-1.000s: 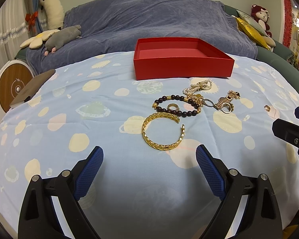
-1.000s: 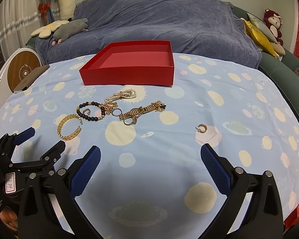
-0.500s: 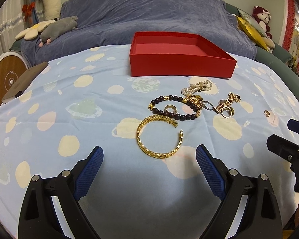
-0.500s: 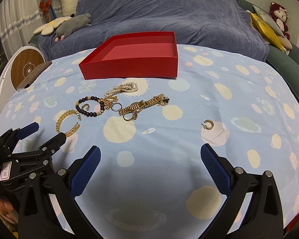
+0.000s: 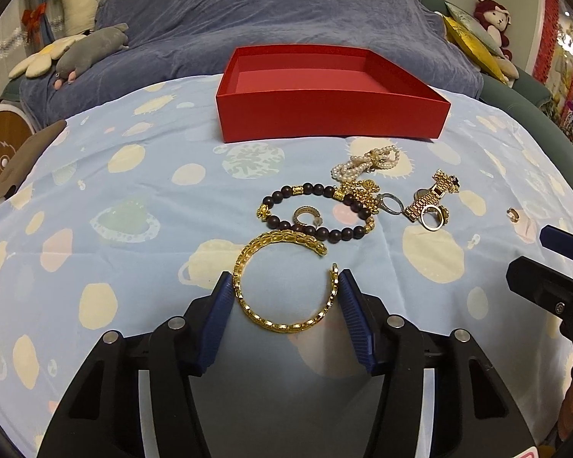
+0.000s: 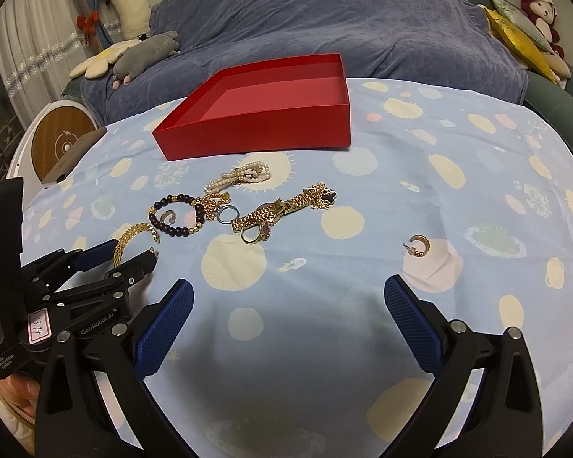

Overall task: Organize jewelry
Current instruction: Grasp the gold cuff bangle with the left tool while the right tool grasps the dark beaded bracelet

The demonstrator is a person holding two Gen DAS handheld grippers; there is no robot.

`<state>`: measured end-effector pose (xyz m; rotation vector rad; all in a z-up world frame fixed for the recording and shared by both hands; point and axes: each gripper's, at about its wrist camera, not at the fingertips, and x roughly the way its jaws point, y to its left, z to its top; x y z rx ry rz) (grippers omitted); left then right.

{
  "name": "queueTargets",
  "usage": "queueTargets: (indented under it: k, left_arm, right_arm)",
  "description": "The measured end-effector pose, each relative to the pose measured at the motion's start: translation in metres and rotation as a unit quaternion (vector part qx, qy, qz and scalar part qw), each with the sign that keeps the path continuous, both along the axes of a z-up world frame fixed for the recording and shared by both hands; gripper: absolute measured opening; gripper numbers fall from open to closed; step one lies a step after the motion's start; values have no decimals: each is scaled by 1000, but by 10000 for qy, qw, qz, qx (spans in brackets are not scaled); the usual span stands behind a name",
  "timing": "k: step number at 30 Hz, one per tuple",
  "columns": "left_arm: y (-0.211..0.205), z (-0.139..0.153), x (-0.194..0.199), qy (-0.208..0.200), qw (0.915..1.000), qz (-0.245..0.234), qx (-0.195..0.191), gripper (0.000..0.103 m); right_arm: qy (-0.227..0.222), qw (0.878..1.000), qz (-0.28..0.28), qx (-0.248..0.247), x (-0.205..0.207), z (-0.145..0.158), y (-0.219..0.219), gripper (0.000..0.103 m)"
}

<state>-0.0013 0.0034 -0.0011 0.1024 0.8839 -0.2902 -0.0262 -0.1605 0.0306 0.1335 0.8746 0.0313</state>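
Jewelry, left wrist view: gold cuff bangle (image 5: 284,282) lies flat on the spotted cloth (image 5: 107,206), between the blue pads of the left gripper (image 5: 286,294); the rest of the pile sits at its 1 o'clock.
Left claw state: closed in on the bangle, pads at its two sides and apparently touching; whether it bites firmly I cannot tell.
Risk, bangle: open-ended cuff, judged springy. A side squeeze could flex it shut and pop it out, or skid it along the cloth.
Risk, neighbours: dark bead bracelet (image 5: 317,212) with a small ring (image 5: 307,216) inside its loop lies just past the bangle at 12 o'clock; a forward push could drag them.
Destination: red box (image 5: 332,114), farther off at 12 o'clock, shows nothing inside.

Jewelry, right wrist view: gold watch band (image 6: 282,210), pearl strand (image 6: 240,177) and beads cluster at 11 o'clock; hoop earring (image 6: 418,246) lies alone at 1 o'clock.
Right claw state: right gripper (image 6: 288,318) spread wide, holding nothing, above bare cloth.
Risk, crowding: left gripper sits close at 9 o'clock; a sideways move could knock the two tools together.
Risk, earring: small; judged easy to miss or flick.
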Motion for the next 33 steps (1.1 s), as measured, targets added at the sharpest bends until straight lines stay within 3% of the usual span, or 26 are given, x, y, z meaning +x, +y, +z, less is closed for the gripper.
queueTargets:
  k: [10,13,15,18,29,33]
  left_arm:
    - [22,18,-1,-140,9990,181,-394,53]
    - [30,23,0,-179,9983,257,-488,53]
    - [35,27,1,-208,9980,286,-530,53]
    - [38,29,1,-224,9978,296,-553,53]
    - [42,30,0,-226,9980,321,-496,53]
    - [46,30,-1,-260,9979,368,-459,53]
  right_arm:
    - [-53,9998,170,108,15,3,12,96]
    - [-43,9993,342,172,23,2,22,92]
    - [-13,9987,471,184,29,0,32,84]
    - [50,9977,656,161,36,-4,47,77]
    - [67,9964,850,-4,38,-5,68,76]
    - [95,9960,887,72,40,-6,71,67]
